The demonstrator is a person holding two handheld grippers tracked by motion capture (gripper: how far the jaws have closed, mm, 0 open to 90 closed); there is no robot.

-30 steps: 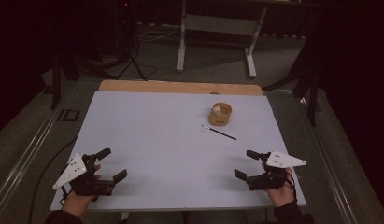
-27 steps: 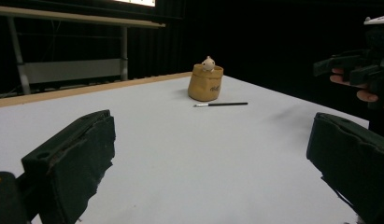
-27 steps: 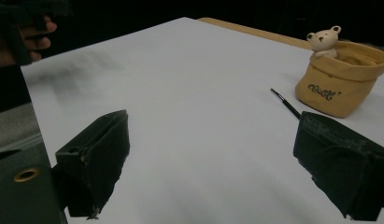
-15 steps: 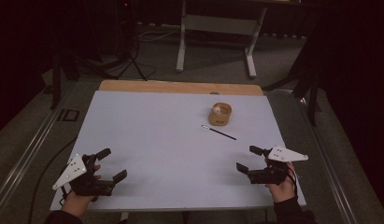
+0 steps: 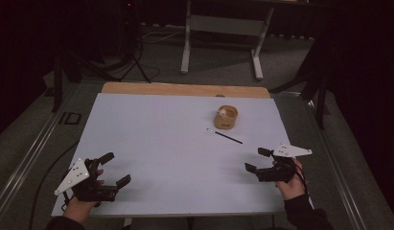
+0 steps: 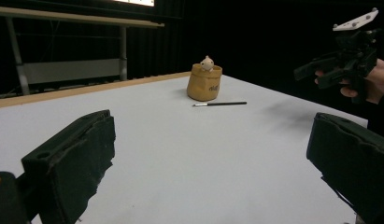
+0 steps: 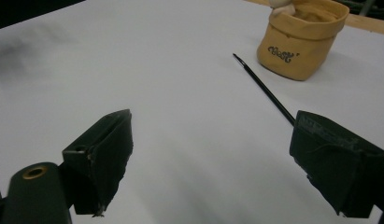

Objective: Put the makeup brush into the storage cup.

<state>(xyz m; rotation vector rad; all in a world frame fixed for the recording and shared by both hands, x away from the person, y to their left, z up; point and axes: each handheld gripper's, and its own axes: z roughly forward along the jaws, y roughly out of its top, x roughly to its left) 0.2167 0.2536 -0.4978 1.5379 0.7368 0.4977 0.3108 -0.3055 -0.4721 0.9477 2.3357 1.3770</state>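
Right gripper (image 5: 256, 160) is held at the table's near right edge, jaws spread wide, nothing between them. Left gripper (image 5: 119, 168) is held at the near left corner, jaws likewise wide and empty. Thin black brush (image 5: 225, 136) is seen flat on the white table (image 5: 156, 143), ahead of the right gripper, just beside the tan pouch (image 5: 226, 117), not touching it
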